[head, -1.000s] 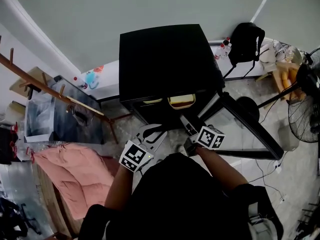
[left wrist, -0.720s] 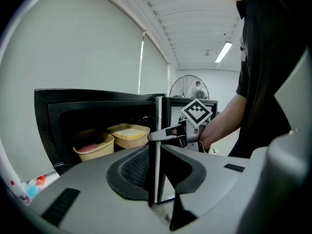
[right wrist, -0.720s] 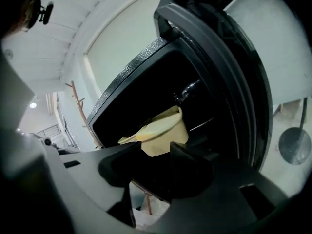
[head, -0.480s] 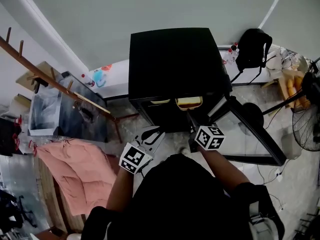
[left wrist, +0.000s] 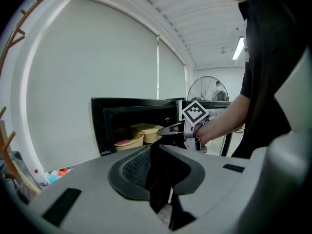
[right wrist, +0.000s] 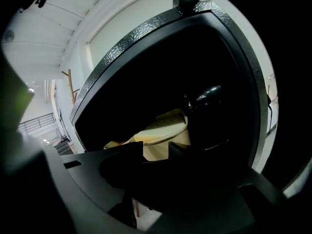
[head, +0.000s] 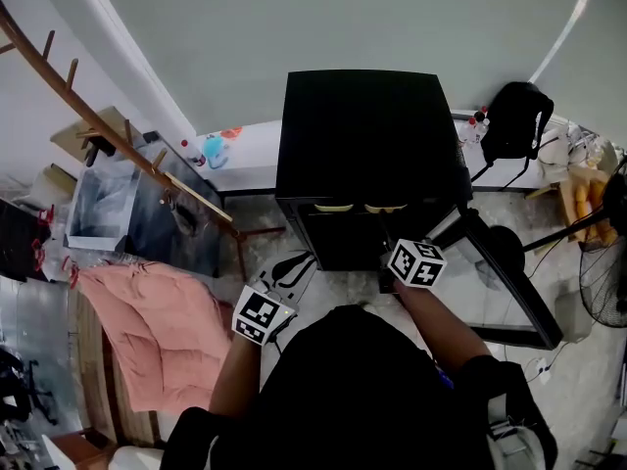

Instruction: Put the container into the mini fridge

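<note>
Inside the open fridge (head: 367,135), the lidded yellow container (left wrist: 147,131) looks like a light, stiff, smooth plastic tub, best pinched under its rim. Its contents are hidden, while the tub (left wrist: 127,141) beside it shows something pink on top. The right gripper (right wrist: 154,150) sits just before the container, its half-apart jaws just closing on nothing; the left gripper (left wrist: 155,152), well back, has just closed almost together, empty.

Right claw (right wrist: 155,145): jaws apart, just been closing, nothing between them. Yellow container (right wrist: 165,129) just ahead beyond tips, inside dark mini fridge (right wrist: 146,67) arching above claw.
</note>
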`<act>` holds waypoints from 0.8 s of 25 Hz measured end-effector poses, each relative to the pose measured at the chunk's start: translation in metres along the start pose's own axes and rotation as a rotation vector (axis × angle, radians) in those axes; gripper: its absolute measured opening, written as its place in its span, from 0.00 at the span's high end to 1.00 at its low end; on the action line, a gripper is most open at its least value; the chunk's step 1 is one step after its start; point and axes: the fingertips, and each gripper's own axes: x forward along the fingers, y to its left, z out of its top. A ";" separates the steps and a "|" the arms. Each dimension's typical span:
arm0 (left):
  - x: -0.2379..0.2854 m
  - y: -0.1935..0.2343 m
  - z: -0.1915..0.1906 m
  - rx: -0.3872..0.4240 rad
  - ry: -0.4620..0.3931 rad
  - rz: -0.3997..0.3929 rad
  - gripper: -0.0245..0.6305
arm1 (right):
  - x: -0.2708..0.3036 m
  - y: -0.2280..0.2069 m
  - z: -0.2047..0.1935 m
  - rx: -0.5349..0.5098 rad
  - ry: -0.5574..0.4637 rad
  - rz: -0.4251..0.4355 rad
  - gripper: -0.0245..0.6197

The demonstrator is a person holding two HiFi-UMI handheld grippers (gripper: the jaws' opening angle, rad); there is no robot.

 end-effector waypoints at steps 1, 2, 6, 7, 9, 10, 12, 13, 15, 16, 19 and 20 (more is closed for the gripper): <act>-0.001 0.003 0.001 -0.008 -0.007 0.014 0.86 | 0.003 0.000 0.001 -0.005 0.001 -0.002 0.69; -0.003 0.006 0.002 -0.016 -0.013 0.027 0.86 | 0.005 -0.001 0.002 -0.010 0.003 -0.005 0.69; -0.007 0.012 0.004 -0.049 -0.035 0.059 0.86 | 0.011 -0.002 0.003 -0.023 0.011 -0.010 0.69; -0.009 0.013 0.004 -0.055 -0.040 0.067 0.87 | 0.012 -0.003 0.004 -0.021 0.011 -0.011 0.69; -0.012 0.016 0.004 -0.068 -0.049 0.086 0.87 | 0.012 -0.003 0.005 -0.011 0.010 -0.009 0.69; -0.013 0.018 0.004 -0.078 -0.054 0.097 0.87 | 0.011 -0.003 0.006 -0.007 0.009 -0.006 0.69; -0.017 0.021 0.003 -0.110 -0.066 0.119 0.87 | 0.007 -0.001 0.007 -0.004 0.006 0.003 0.69; -0.018 0.023 0.002 -0.131 -0.072 0.132 0.87 | 0.004 0.000 0.007 -0.007 0.003 0.010 0.69; -0.021 0.027 0.003 -0.172 -0.094 0.158 0.87 | -0.003 0.004 0.008 -0.023 -0.003 0.028 0.69; -0.022 0.030 0.005 -0.187 -0.107 0.172 0.87 | -0.006 0.007 0.009 -0.034 -0.007 0.040 0.69; -0.026 0.035 0.010 -0.186 -0.127 0.224 0.87 | -0.020 0.019 0.012 -0.071 -0.018 0.084 0.69; -0.026 0.037 0.011 -0.175 -0.129 0.240 0.87 | -0.025 0.023 0.015 -0.086 -0.026 0.098 0.69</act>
